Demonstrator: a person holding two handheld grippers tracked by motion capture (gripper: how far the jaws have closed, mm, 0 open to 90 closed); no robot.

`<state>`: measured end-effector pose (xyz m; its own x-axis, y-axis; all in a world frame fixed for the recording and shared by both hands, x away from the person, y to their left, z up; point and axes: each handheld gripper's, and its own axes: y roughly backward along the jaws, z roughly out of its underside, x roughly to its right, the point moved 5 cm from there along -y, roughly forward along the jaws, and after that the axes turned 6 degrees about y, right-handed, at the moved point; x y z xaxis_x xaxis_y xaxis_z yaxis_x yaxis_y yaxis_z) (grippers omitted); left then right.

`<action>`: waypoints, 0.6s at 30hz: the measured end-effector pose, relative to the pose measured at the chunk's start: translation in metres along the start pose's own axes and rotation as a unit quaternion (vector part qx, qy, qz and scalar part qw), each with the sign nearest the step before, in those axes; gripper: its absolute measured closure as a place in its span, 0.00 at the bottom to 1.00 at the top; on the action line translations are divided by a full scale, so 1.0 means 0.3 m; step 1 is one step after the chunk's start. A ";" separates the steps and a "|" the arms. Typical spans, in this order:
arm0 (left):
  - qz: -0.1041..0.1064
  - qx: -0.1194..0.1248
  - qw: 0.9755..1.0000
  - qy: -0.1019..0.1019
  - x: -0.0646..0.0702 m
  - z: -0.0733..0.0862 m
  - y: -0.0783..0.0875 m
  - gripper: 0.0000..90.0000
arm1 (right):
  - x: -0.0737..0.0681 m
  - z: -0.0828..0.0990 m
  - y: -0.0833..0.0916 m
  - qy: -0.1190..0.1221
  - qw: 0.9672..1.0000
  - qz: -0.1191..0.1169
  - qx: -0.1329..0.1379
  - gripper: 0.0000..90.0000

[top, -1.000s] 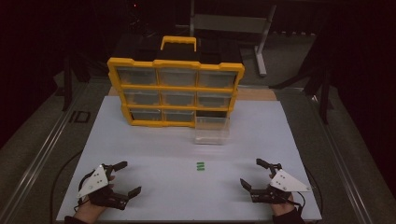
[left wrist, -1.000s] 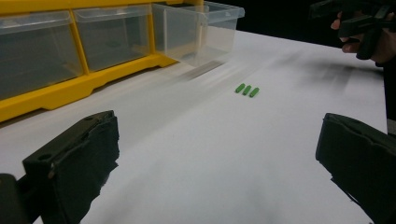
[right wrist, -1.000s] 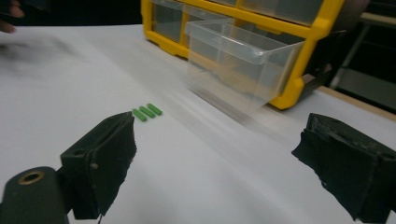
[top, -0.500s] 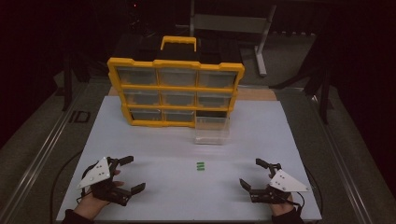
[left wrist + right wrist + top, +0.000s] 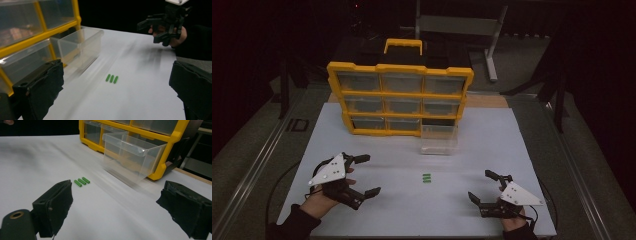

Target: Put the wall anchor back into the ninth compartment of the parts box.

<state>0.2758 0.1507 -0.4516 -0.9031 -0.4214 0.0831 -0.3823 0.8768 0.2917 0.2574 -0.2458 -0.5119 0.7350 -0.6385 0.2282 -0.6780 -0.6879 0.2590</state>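
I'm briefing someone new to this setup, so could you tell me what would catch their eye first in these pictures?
Most striking is the yellow drawer cabinet at the back of the white table, with one clear drawer pulled out in front of its lower right corner. Three small green pieces lie side by side mid-table. The left gripper and right gripper flank them, both with jaws wide open.

— On the tabletop (image 5: 377, 220)?
— White and flat, carrying a yellow organizer (image 5: 399, 97) of clear drawers at the far side.
— Anything else there?
— One clear drawer (image 5: 439, 140) pulled out, standing just in front of the organizer; three small green sticks (image 5: 426, 178) side by side, near the middle.
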 end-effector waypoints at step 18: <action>0.052 -0.019 0.998 -0.017 -0.001 -0.101 -0.128 0.00 | -0.002 -0.001 0.000 0.001 1.000 -0.004 -0.001 0.11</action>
<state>0.2967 0.1102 -0.4338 -0.9438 -0.3201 0.0821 -0.2793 0.9056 0.3192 0.2568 -0.2452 -0.5118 0.7401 -0.6324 0.2289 -0.6725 -0.6920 0.2626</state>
